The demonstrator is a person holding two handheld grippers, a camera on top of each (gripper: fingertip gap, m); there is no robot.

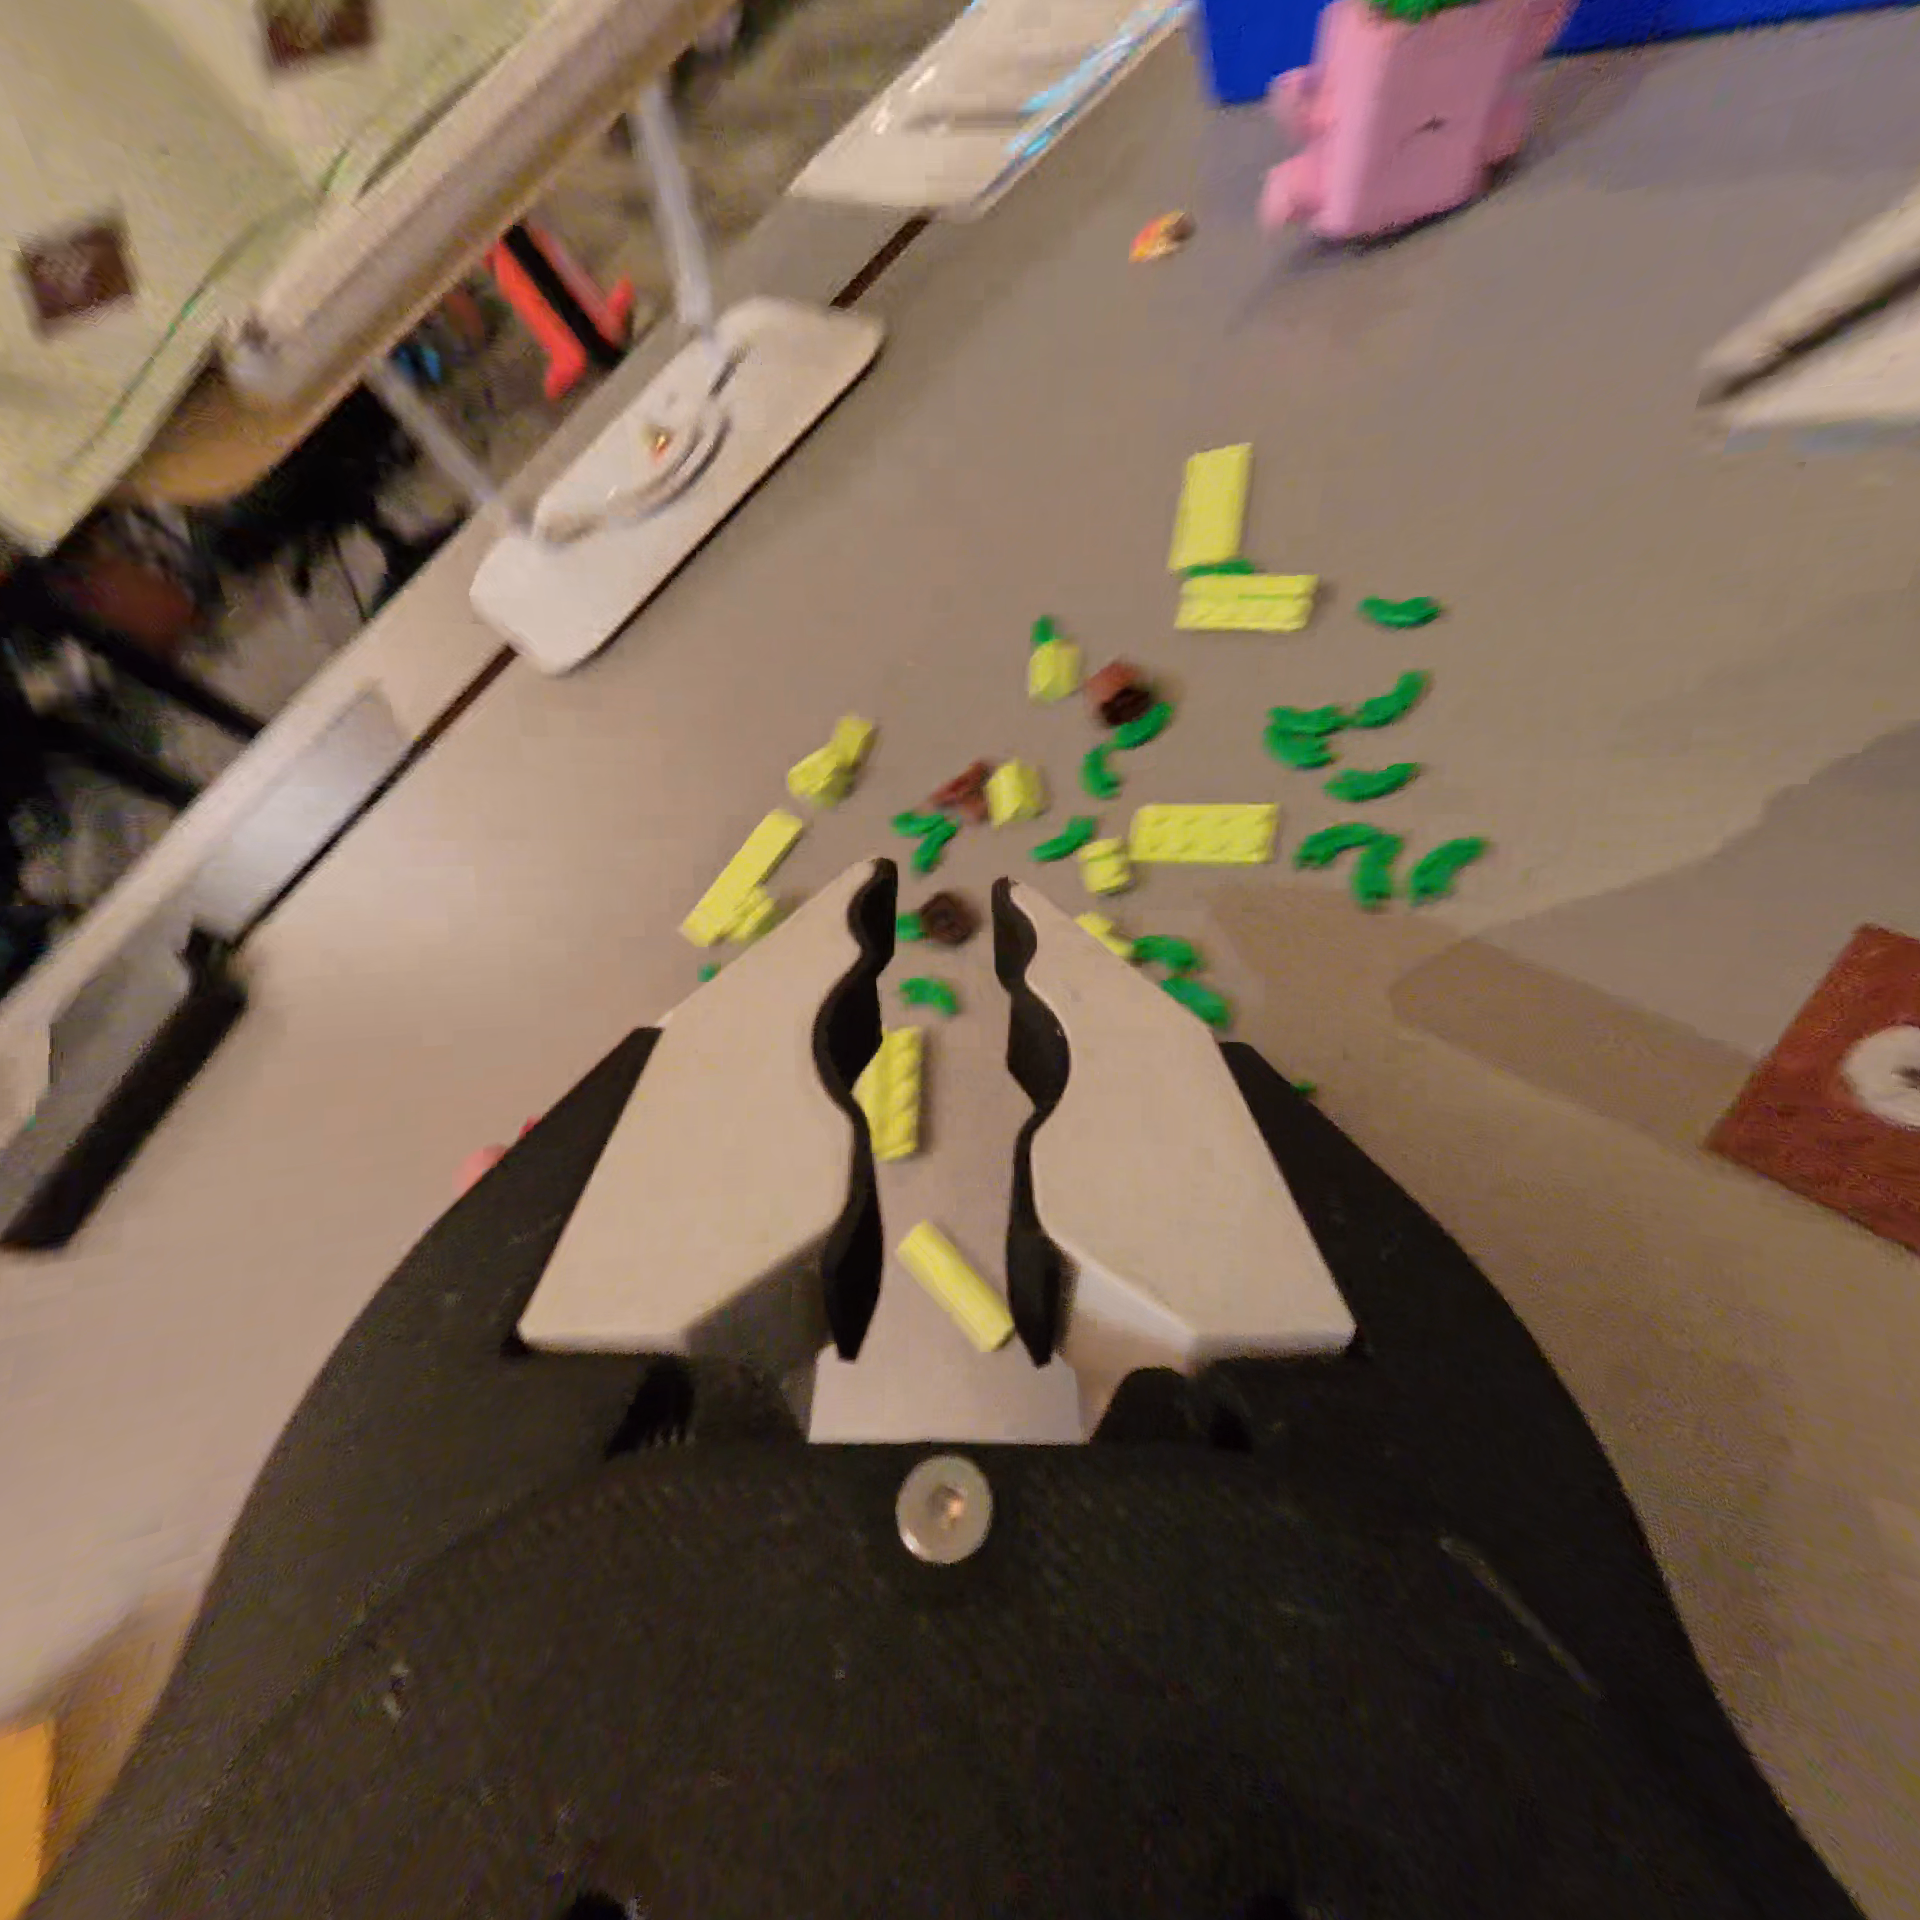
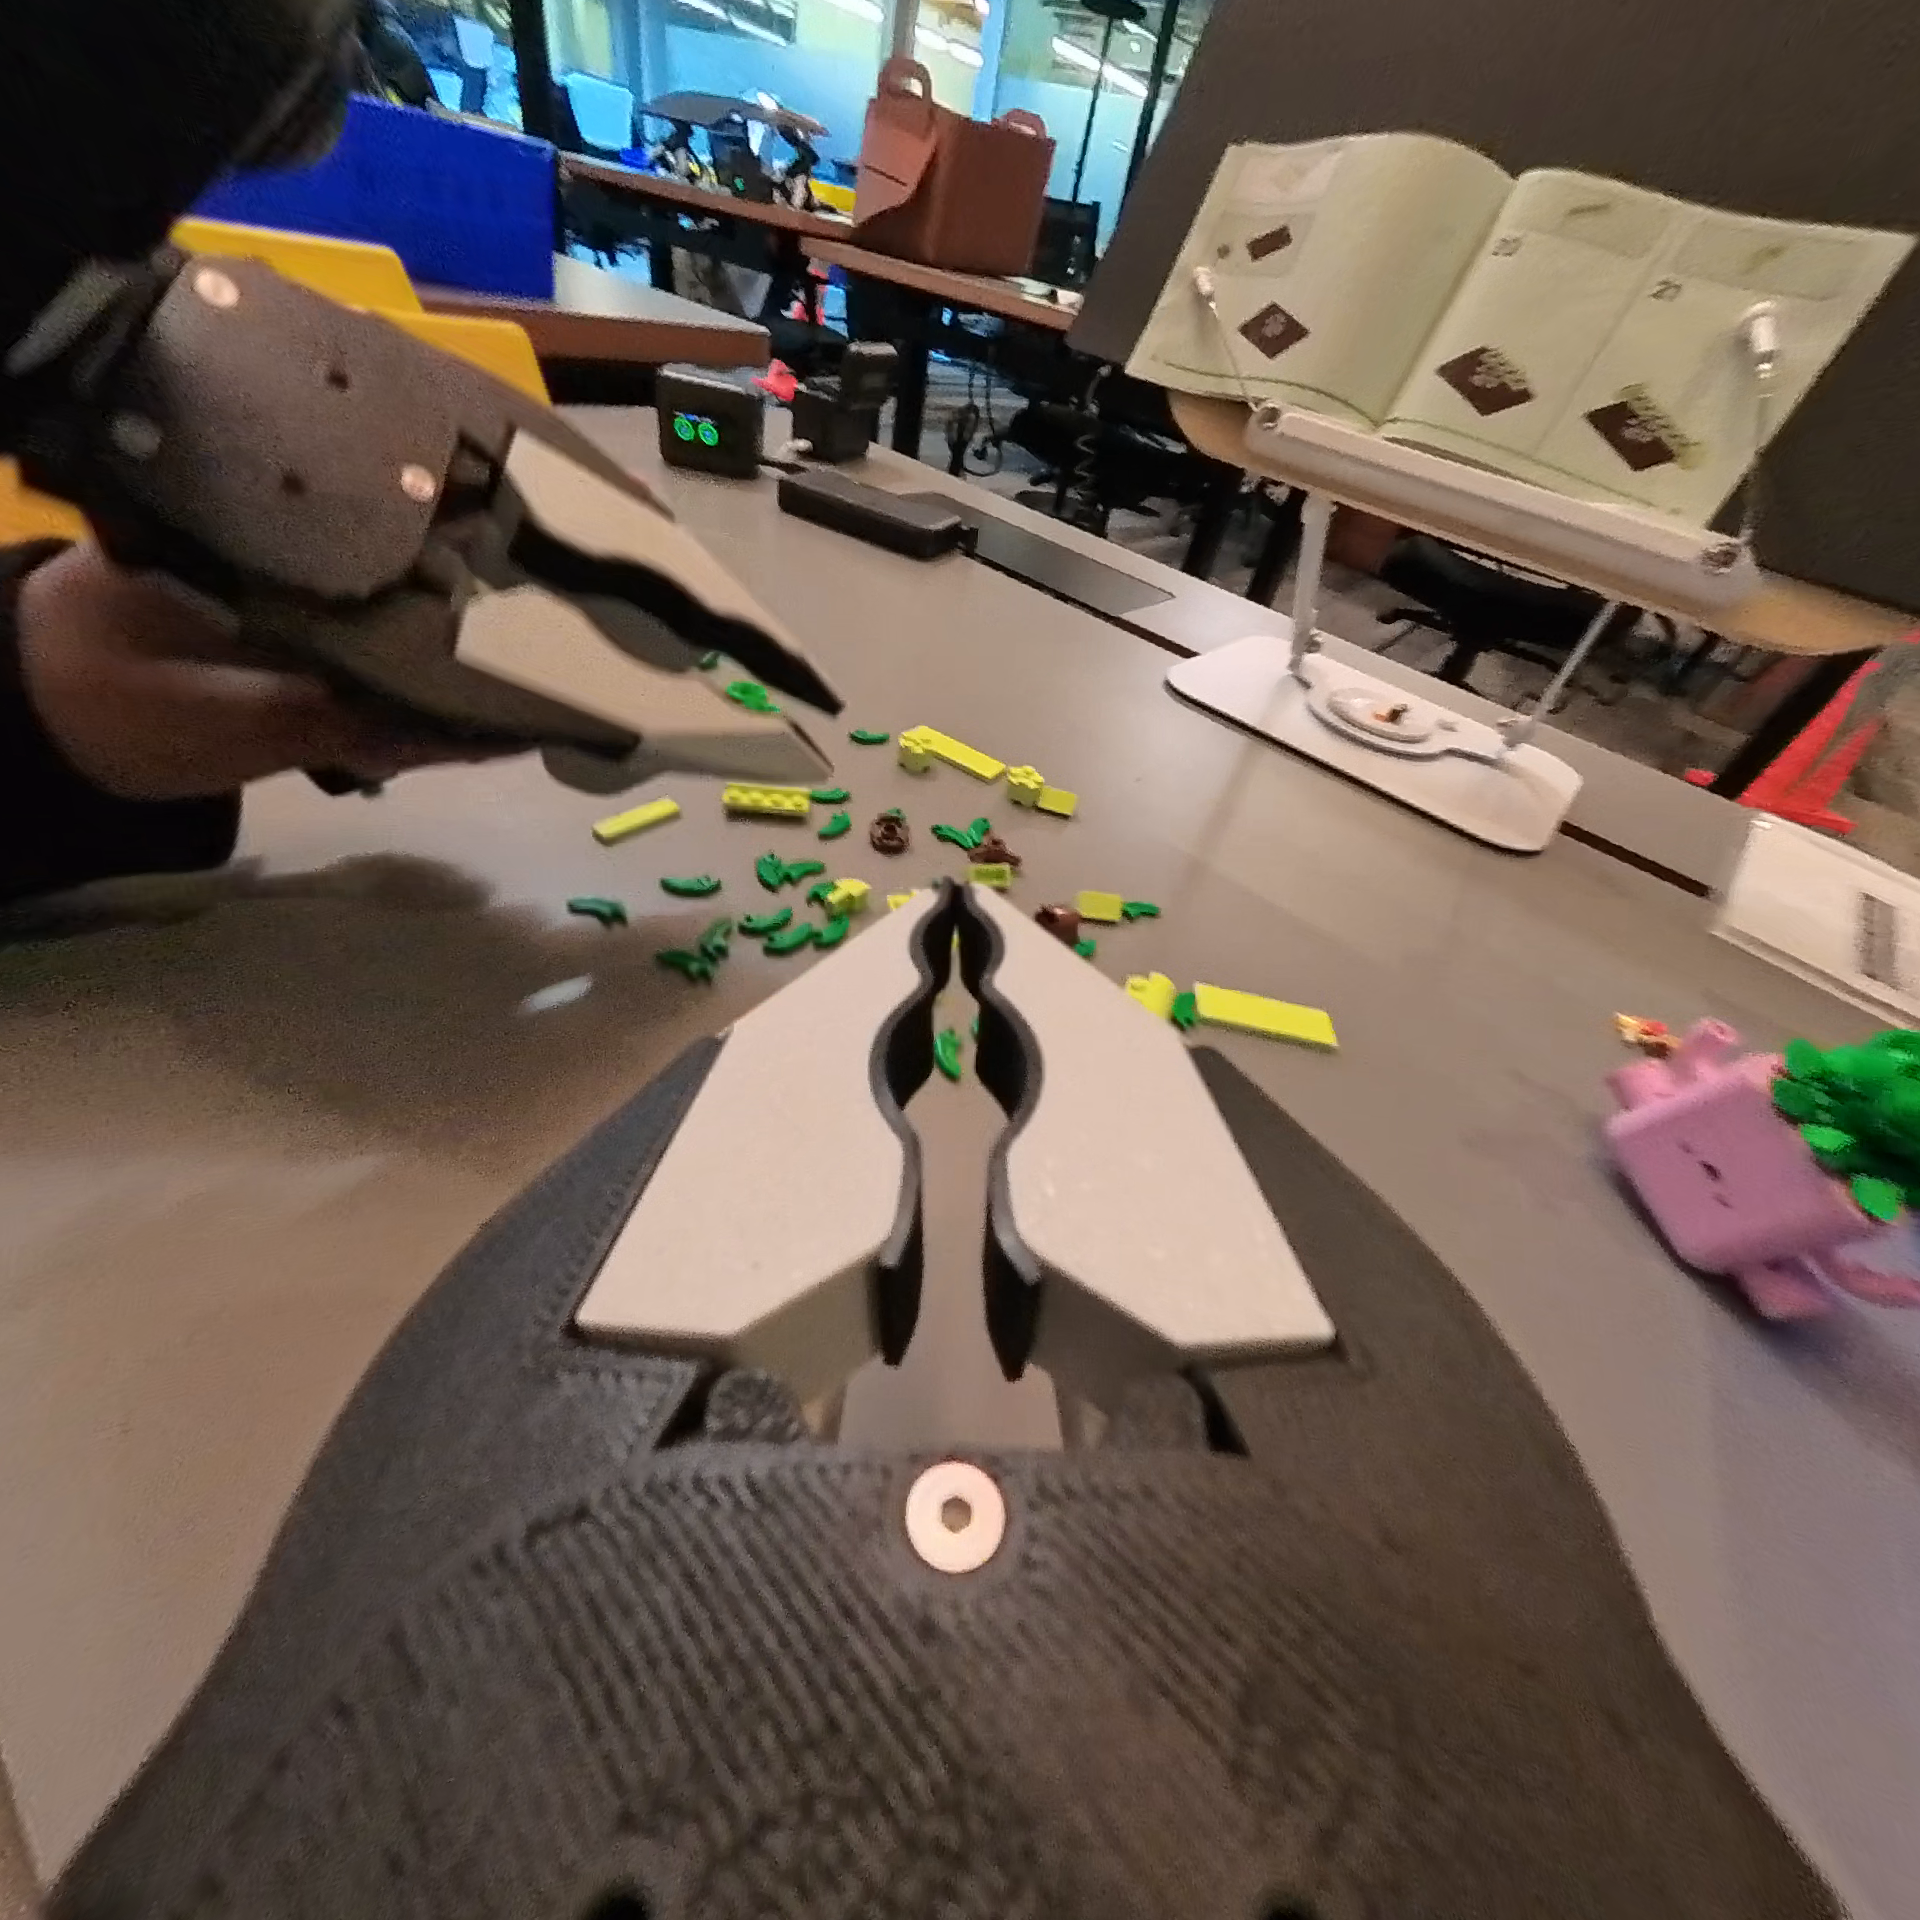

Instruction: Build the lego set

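Lime-yellow bricks (image 1: 1202,833), green leaf pieces (image 1: 1351,779) and small brown pieces lie scattered on the grey table (image 1: 520,1039). My left gripper (image 1: 943,883) is open and holds nothing. It hovers over the pile, and a small dark brown piece (image 1: 945,920) lies on the table below the gap between its tips. The left gripper also shows in the right wrist view (image 2: 829,743), held in a hand at the upper left with its tips apart. My right gripper (image 2: 948,891) is shut, tips touching, with nothing visible between them, above the near side of the pile (image 2: 790,873).
A pink model topped with green foliage (image 2: 1745,1174) lies on the table to the right. An open instruction booklet (image 2: 1507,322) rests on a white stand (image 2: 1382,748) at the back. A brown plate (image 1: 1839,1091) lies at the right edge. A blue bin (image 2: 436,197) stands beyond. The grippers' ends are close to 12 cm from one another.
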